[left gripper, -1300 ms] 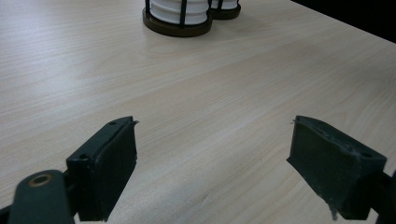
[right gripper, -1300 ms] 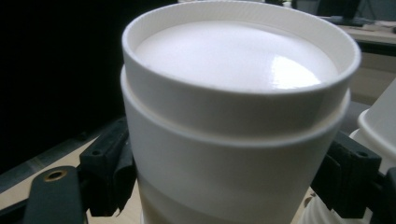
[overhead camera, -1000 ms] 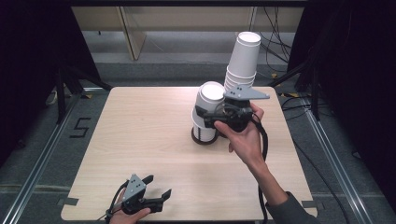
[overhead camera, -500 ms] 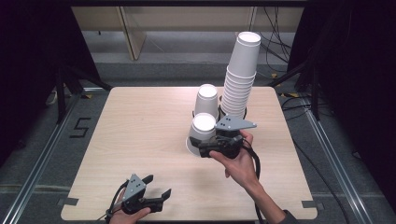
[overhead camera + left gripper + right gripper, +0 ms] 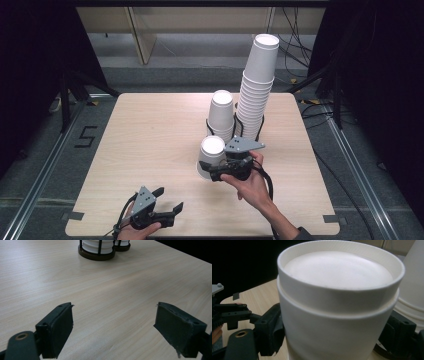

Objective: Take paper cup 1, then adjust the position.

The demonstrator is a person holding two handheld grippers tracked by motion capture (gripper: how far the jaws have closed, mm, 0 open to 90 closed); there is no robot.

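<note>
High view: two cup stacks stand in wire holders, the tall stack (image 5: pixel 257 85) at one o'clock from table centre and the short stack (image 5: pixel 221 114) touching its left side. One single cup (image 5: pixel 211 156), upside down, sits clamped in the right gripper (image 5: pixel 214 172), which the hand holds level, pointing to nine o'clock. The left gripper (image 5: pixel 167 206) rests at six o'clock.

Left gripper view: jaws parted, bare table (image 5: pixel 105 290) between.

Right gripper view: both jaws press the cup's (image 5: pixel 337 302) sides.
</note>
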